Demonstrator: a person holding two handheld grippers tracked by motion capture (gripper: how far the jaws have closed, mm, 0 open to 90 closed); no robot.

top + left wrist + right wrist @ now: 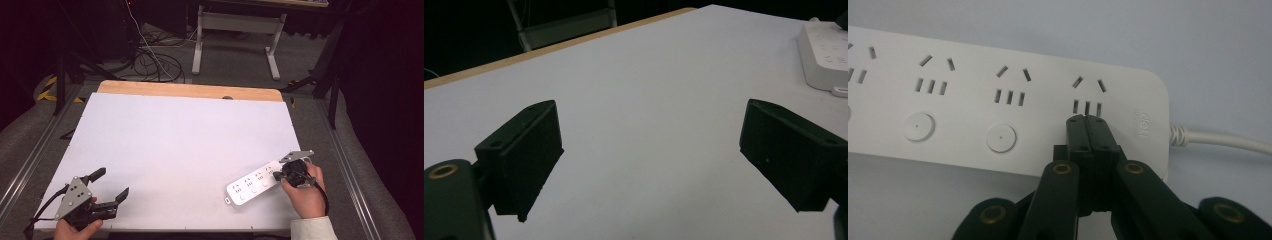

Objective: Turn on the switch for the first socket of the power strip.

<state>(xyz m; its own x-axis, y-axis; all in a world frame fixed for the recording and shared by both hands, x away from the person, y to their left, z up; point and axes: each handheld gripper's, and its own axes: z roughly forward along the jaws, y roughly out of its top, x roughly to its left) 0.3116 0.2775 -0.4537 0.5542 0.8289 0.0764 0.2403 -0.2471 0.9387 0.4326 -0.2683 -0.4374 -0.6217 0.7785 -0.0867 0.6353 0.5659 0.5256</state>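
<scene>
My right gripper (1087,120), jaws pressed together, tips down onto the power strip (973,100), seemingly touching, near right.

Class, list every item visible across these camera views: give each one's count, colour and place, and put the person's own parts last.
Power strip: one, white, near right of the table, with round buttons.
Strip cable: one, white, leaving the strip's end.
Table: one, white top, wooden far edge.
Desk frame: one, white, on the floor beyond the table.
Floor cables: several, black and white, far left.
Left hand-held gripper: one, black, near left corner, open.
Right hand-held gripper: one, black, shut, tips over the end switch position.
</scene>
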